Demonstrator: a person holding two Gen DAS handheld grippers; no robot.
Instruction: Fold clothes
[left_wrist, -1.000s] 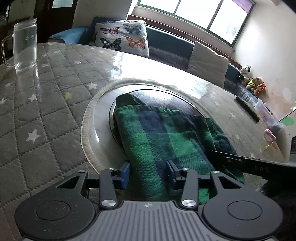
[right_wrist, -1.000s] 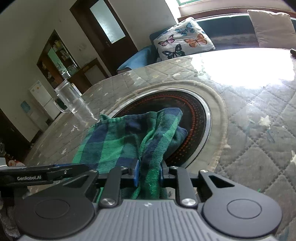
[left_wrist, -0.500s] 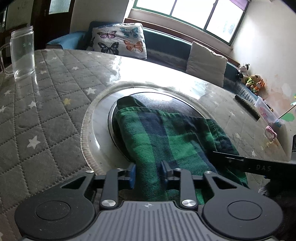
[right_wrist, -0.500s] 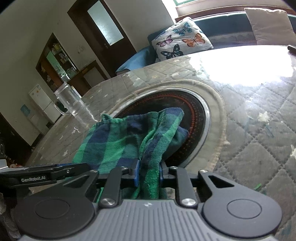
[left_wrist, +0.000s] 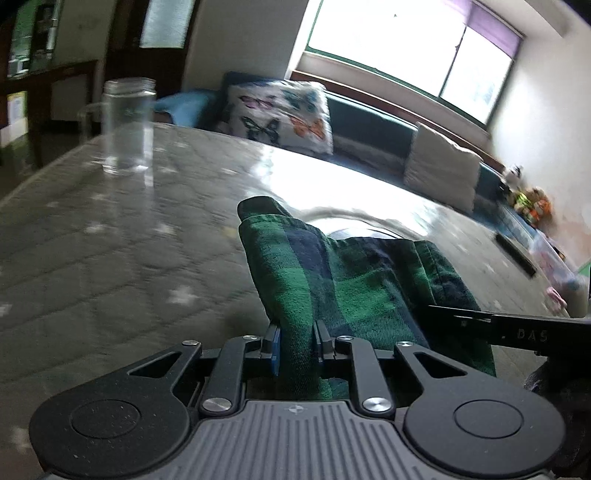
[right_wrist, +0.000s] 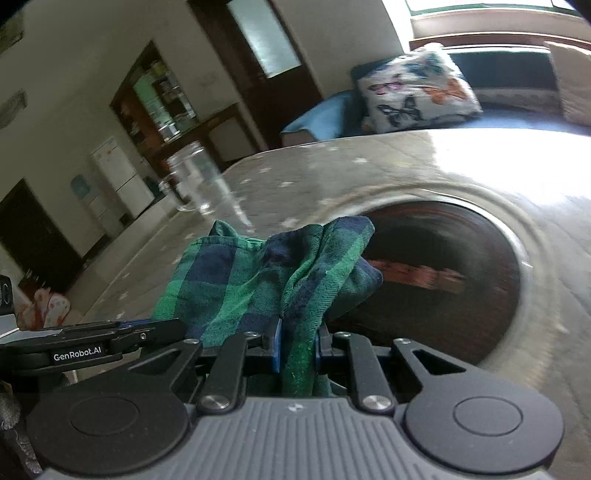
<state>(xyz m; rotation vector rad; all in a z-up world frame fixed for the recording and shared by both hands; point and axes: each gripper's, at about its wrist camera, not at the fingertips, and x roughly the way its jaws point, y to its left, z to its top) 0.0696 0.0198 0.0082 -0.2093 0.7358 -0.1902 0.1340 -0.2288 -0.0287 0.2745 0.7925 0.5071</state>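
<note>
While both pinch it, plaid cloth (left_wrist: 354, 280) stretches away; table (left_wrist: 110, 229) beneath.

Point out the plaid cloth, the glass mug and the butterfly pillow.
plaid cloth (left_wrist: 351, 280), left wrist view, middle of the green fabric.
glass mug (left_wrist: 127, 125), left wrist view, its clear wall.
butterfly pillow (right_wrist: 415, 92), right wrist view, centre of its face.

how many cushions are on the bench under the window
2 in view. A white butterfly-print cushion leans at the bench's left end, behind the clear glass mug; a plain cream cushion sits further right. More could be hidden out of frame.
</note>
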